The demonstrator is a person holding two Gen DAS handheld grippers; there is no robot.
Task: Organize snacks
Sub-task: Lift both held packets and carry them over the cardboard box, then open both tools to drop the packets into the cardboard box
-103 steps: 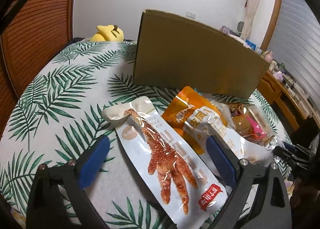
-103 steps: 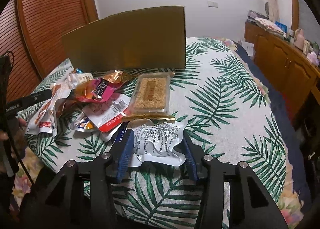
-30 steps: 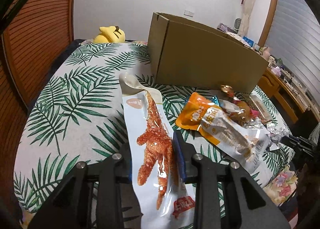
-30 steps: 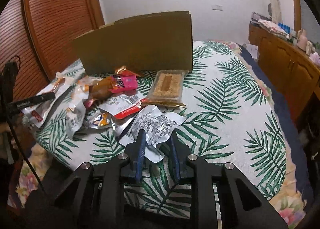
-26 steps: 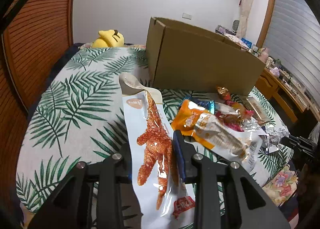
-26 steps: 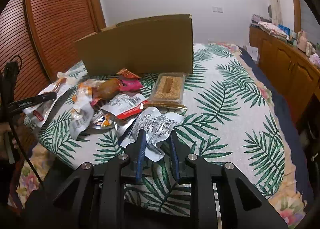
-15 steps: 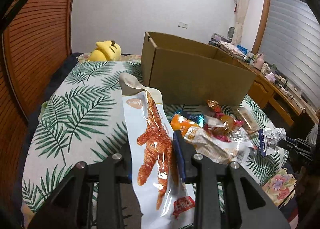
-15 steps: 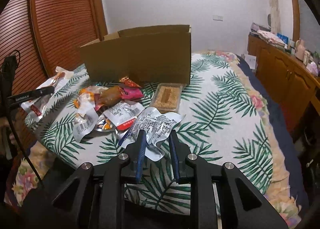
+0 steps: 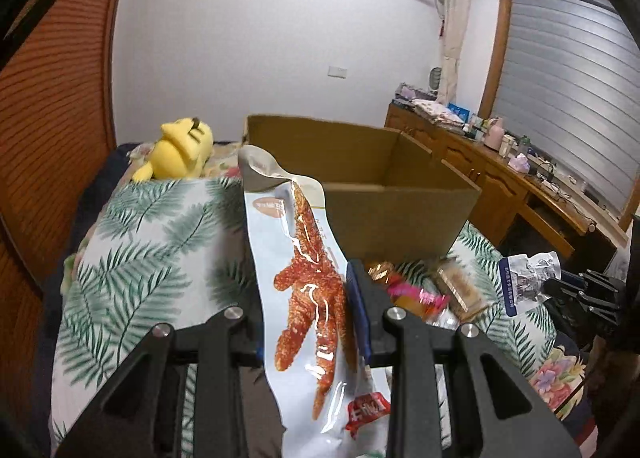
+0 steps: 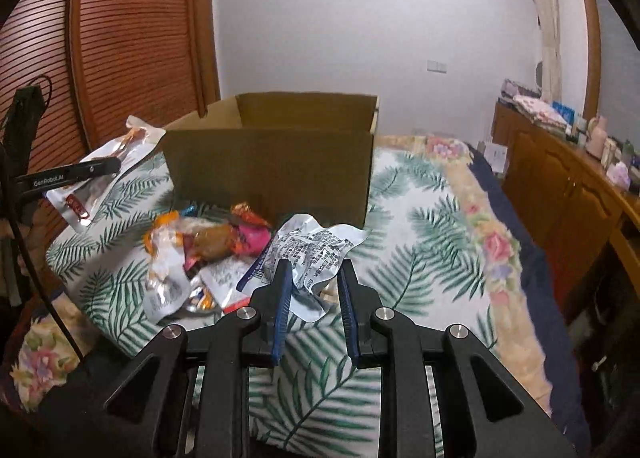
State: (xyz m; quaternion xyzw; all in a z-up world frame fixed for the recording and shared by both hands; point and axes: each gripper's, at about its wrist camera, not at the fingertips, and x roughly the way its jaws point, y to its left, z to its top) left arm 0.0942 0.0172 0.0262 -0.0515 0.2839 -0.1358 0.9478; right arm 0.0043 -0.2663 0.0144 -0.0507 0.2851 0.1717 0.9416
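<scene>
My left gripper [image 9: 306, 310] is shut on a long white snack packet printed with an orange chicken foot [image 9: 308, 282], held up in the air. It also shows at the left of the right wrist view [image 10: 116, 162]. My right gripper [image 10: 314, 286] is shut on a crumpled silver-white snack packet [image 10: 312, 246], which also shows in the left wrist view [image 9: 524, 278]. An open cardboard box [image 9: 384, 206] stands on the bed beyond both grippers [image 10: 272, 162]. A pile of loose snack packets [image 10: 200, 246] lies in front of the box.
The bed has a palm-leaf cover [image 10: 420, 242]. A yellow plush toy [image 9: 180, 150] lies at the bed's far end. A wooden slatted wardrobe [image 10: 120, 38] stands on the left and a wooden cabinet [image 10: 560, 186] with small items on the right.
Both grippers have risen with their packets, so I now see over the box's rim into it. The snack pile sits lower and farther in both views.
</scene>
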